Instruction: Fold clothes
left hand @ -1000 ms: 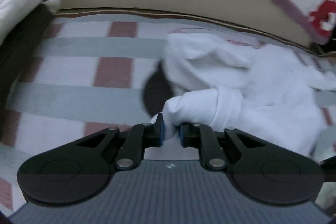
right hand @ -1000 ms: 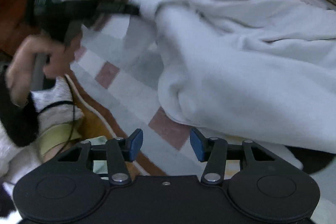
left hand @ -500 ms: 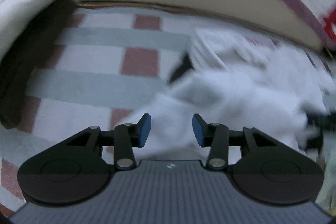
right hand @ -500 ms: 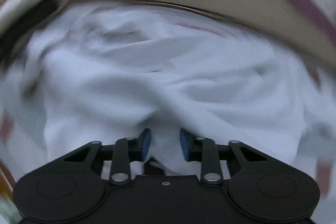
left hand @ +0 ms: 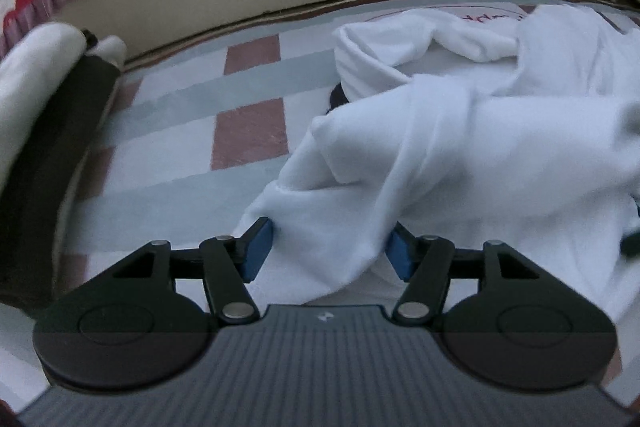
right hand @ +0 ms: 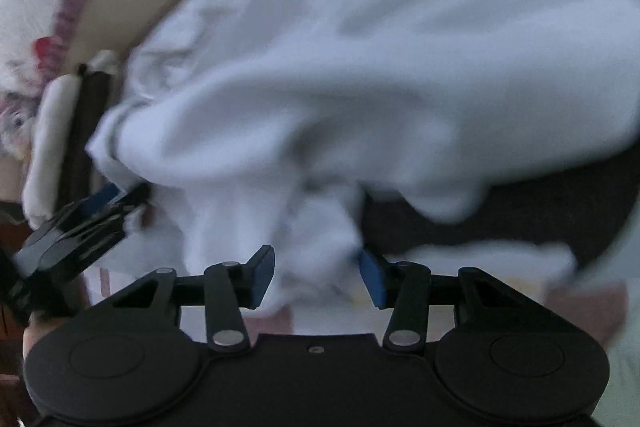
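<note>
While your left view shows the checked mat (left hand: 248, 131) clearly, your right view is blurry. The white shirt (left hand: 460, 155) lies crumpled on the mat, and its folds sit between both wide-open jaws: your left hand-held gripper (left hand: 330, 255) and your right hand-held gripper (right hand: 316, 275).

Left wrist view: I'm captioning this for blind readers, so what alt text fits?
The open left gripper straddles a crumpled white garment lying on a checked pink, grey and white bedsheet. A folded dark and white pile sits at left.
</note>
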Demonstrator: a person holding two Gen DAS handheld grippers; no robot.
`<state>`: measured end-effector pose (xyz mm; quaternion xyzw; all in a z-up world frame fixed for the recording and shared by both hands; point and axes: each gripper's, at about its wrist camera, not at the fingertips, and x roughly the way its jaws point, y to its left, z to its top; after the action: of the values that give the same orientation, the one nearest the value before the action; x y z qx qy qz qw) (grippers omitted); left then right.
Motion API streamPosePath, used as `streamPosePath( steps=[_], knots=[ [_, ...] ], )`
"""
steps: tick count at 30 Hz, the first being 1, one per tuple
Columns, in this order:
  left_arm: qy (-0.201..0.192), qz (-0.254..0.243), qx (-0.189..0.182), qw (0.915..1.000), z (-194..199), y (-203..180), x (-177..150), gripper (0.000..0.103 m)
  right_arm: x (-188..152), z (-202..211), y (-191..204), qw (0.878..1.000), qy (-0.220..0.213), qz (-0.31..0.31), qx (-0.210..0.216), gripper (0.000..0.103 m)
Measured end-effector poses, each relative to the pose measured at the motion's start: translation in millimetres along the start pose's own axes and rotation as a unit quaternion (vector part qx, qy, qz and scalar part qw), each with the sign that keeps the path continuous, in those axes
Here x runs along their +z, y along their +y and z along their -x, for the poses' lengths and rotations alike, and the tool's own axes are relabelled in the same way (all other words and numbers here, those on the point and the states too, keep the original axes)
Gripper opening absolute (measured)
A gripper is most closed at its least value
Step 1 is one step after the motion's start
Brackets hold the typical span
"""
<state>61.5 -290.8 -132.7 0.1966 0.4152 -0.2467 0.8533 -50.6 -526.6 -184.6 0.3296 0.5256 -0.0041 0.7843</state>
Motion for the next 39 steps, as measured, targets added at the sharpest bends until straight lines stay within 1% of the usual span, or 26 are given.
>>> streamPosePath(
  steps=[1,2,3,5,7,10,11,13,16,18,19,20,23,24,26,27,28,29,31,32,33,34,35,36,38,39],
  knots=[
    [0.006,0.002,-0.005,1.0,-4.5,-1.2,-0.2,0.05,-1.0,-2.3,12.7,0.998,0.003,0.051,-0.025,0.007],
    [0.009,-0.009,-0.006,0.9999,-4.6,-4.8,-2.0,0.024,-2.0,-4.5,25.3,0.994,0.005,0.102,-0.05,0.007],
    [0.012,-0.02,-0.007,0.9997,-4.5,-8.3,-3.8,0.012,-3.1,3.5,31.3,0.992,0.0,0.116,-0.057,0.007],
    [-0.002,-0.034,-0.008,0.9994,10.2,-10.2,-6.2,0.01,-5.3,22.7,41.2,0.989,-0.012,0.134,-0.065,0.007],
    [-0.014,-0.027,-0.033,0.999,37.2,-5.9,-5.5,0.009,-3.8,61.6,52.0,0.982,-0.026,0.17,-0.077,0.007],
    [-0.032,-0.002,-0.09,0.9954,92.5,3.5,-4.2,0.009,-0.6,128.9,66.3,0.97,-0.041,0.219,-0.1,0.006],
    [-0.027,0.011,-0.119,0.9925,111.9,7.1,-4.6,0.009,0.2,154.9,68.8,0.967,-0.043,0.23,-0.105,0.006],
    [-0.012,0.031,-0.184,0.9823,146.4,13.9,-6.1,0.009,-1.1,191.6,75.1,0.964,-0.034,0.241,-0.104,0.006],
    [0.034,0.067,-0.267,0.9606,192.4,26.7,-16.2,0.009,-16.8,234.7,84.1,0.953,-0.014,0.276,-0.121,0.006],
    [0.068,0.104,-0.285,0.9504,207.6,33.7,-30.5,0.008,-35.7,248.7,84.7,0.944,0.012,0.302,-0.131,0.007],
    [0.085,0.122,-0.292,0.9446,214.4,36.9,-38.0,0.008,-46.2,249.0,83.0,0.941,0.03,0.311,-0.133,0.007],
    [0.109,0.134,-0.285,0.9429,209.2,35.6,-49.8,0.008,-56.6,249.3,81.3,0.937,0.049,0.32,-0.135,0.007],
    [0.178,0.169,-0.259,0.9342,193.5,31.4,-84.9,0.008,-91.1,225.7,71.6,0.915,0.105,0.354,-0.162,0.007],
    [0.184,0.154,-0.227,0.9439,187.3,26.1,-92.5,0.007,-96.0,215.5,67.5,0.912,0.122,0.355,-0.166,0.012],
    [0.195,0.123,-0.164,0.9592,175.1,15.3,-107.2,0.007,-95.8,192.7,62.2,0.913,0.15,0.348,-0.152,0.022],
    [0.19,0.112,-0.151,0.9637,173.2,10.1,-109.0,0.007,-91.1,189.5,61.5,0.917,0.153,0.341,-0.142,0.036],
    [0.181,0.109,-0.148,0.9662,173.9,7.3,-108.1,0.007,-86.0,187.1,61.0,0.92,0.156,0.333,-0.132,0.041],
    [0.163,0.099,-0.152,0.9698,177.0,3.2,-103.8,0.008,-77.1,189.5,60.7,0.929,0.144,0.321,-0.117,0.042],
    [0.103,0.065,-0.15,0.9812,188.3,-5.7,-91.2,0.014,-54.7,198.3,58.4,0.944,0.103,0.301,-0.089,0.047],
    [0.069,0.04,-0.141,0.9867,192.4,-13.7,-82.1,0.023,-43.4,202.8,57.2,0.951,0.081,0.29,-0.075,0.049],
    [0.036,0.021,-0.125,0.9913,192.9,-20.8,-72.2,0.037,-28.8,206.6,54.1,0.956,0.054,0.281,-0.068,0.052],
    [0.003,0.002,-0.109,0.9941,193.2,-27.9,-62.3,0.042,-13.7,210.3,50.7,0.96,0.025,0.271,-0.062,0.054],
    [-0.029,-0.016,-0.095,0.995,190.0,-36.9,-53.4,0.048,3.1,212.0,43.9,0.965,-0.011,0.254,-0.068,0.054],
    [-0.053,-0.034,-0.083,0.9946,182.4,-47.7,-43.4,0.05,20.1,213.3,36.6,0.968,-0.048,0.236,-0.076,0.054],
    [-0.077,-0.066,-0.064,0.9928,162.1,-72.2,-23.8,0.054,54.9,210.5,15.6,0.97,-0.115,0.19,-0.101,0.055],
    [-0.083,-0.082,-0.059,0.9914,151.1,-82.2,-12.5,0.056,68.7,206.6,-1.2,0.973,-0.14,0.155,-0.095,0.055]
  ],
)
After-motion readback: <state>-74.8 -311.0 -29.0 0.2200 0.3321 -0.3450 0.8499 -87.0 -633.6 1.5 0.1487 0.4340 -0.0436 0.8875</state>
